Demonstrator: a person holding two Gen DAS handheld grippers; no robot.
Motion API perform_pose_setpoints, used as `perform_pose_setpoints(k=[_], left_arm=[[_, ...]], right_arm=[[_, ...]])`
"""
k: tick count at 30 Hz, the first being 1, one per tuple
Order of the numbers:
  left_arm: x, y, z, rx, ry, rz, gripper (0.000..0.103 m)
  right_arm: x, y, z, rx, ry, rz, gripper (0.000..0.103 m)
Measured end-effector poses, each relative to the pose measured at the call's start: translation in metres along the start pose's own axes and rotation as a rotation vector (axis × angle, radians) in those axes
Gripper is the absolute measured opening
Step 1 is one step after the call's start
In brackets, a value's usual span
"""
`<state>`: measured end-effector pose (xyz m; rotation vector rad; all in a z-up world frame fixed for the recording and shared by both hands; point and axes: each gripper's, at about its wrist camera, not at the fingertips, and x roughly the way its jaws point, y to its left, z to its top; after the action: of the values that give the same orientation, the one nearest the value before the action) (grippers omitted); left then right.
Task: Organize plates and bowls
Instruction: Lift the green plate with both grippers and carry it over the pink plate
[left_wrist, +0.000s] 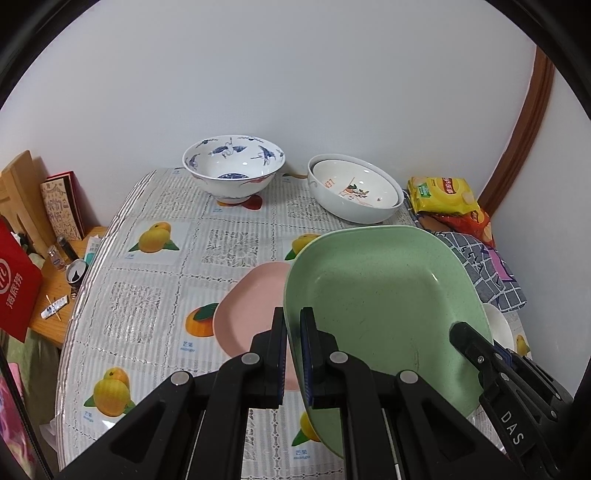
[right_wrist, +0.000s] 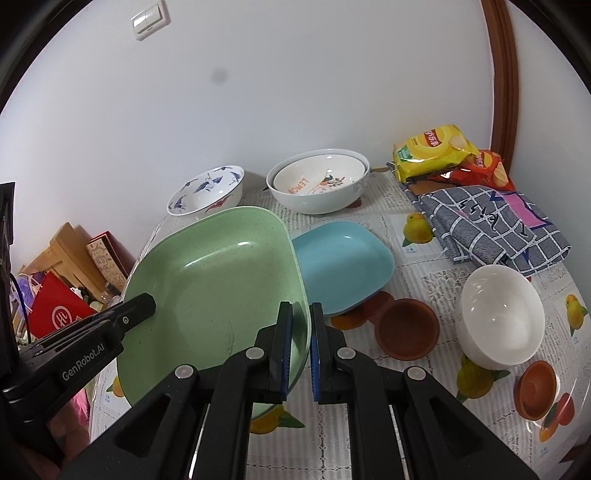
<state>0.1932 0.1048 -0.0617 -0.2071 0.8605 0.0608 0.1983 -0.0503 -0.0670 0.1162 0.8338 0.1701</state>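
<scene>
Green plate (left_wrist: 373, 295) pinched by opposite rims in left tool (left_wrist: 292, 354) and right tool (right_wrist: 301, 350), lifted off worktop (left_wrist: 155, 266); pink plate (left_wrist: 251, 314) below left tool, blue plate (right_wrist: 340, 266) ahead of right; bowls mostly unstacked; sorting barely underway.

Speckled green plate (left_wrist: 376, 295), pink plate (left_wrist: 255, 295), blue plate (right_wrist: 343, 266), blue-crane bowl (left_wrist: 232, 166) (white ground), mango-print tablecloth (left_wrist: 155, 258)

- The green plate (left_wrist: 376, 295) is covering most of the pink plate (left_wrist: 251, 314).
- It is hiding the blue plate's (right_wrist: 343, 266) left edge, possibly its rim.
- The small white bowl (left_wrist: 498, 325) is peeking out behind it.
</scene>
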Motion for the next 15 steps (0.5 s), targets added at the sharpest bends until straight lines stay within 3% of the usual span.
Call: perform_pose_setpoints(k=[15], left_arm=[[0.021,0.033,-0.016,-0.047,0.053,0.031,0.008]], right_arm=[[0.033,0.021,-0.013,-0.028,0.081,0.008,0.009]])
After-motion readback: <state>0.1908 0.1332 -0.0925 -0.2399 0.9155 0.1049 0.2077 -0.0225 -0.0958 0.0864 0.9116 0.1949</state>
